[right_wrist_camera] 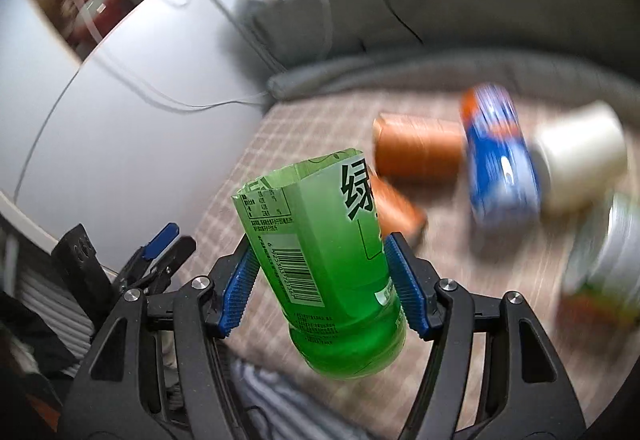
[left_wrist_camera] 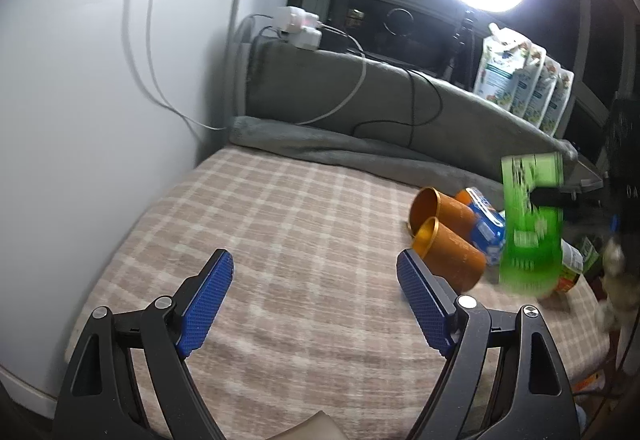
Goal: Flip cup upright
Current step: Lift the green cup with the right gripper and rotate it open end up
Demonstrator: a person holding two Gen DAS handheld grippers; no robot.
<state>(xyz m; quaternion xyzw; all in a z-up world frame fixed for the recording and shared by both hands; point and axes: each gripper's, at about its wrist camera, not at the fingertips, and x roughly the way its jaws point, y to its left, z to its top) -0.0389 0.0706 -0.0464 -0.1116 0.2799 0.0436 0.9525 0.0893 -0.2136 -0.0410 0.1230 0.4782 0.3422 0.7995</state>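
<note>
Green cut-bottle cup (right_wrist_camera: 320, 264) pinched open end up by right gripper (right_wrist_camera: 320, 276) above checked blanket (left_wrist_camera: 280, 224); left gripper (left_wrist_camera: 316, 304) spread wide, holding nothing.

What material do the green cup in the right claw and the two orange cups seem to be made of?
Green cup: apparently thin translucent plastic, glossy, cut from a drink bottle; light passes through, and the printed label and barcode remain. Orange cups: possibly anodised metal, satin finish; smooth walls with a soft sheen inside the rims. Plastic cannot be excluded.
</note>
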